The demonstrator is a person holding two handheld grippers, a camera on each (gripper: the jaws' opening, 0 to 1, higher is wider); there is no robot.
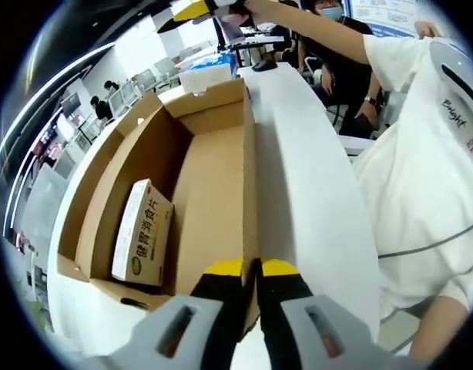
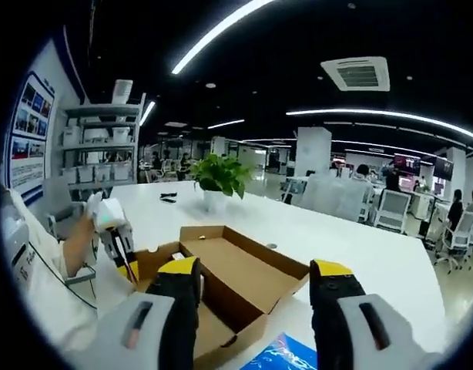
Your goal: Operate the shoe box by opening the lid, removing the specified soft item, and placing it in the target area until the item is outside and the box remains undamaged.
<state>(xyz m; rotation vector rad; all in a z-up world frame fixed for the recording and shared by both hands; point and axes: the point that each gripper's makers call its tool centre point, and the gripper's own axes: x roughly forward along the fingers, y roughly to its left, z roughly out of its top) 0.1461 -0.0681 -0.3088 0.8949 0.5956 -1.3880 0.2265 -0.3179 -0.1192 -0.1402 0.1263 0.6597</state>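
Your left gripper (image 1: 250, 270) has its fingers clenched on the near side wall of the open shoe box (image 1: 213, 166), steadying it on the white tabletop (image 1: 306, 193), while your right gripper (image 2: 256, 279) hovers above with fingers released, holding nothing. The lid step looks done; the packet (image 1: 144, 231) leans against the box's far inner wall. Next, I judge, bring the right gripper down inside and close on the packet gently, without pushing the cardboard.

potted plant (image 2: 219, 179), shelving unit (image 2: 98, 142), blue packet (image 2: 281, 356)
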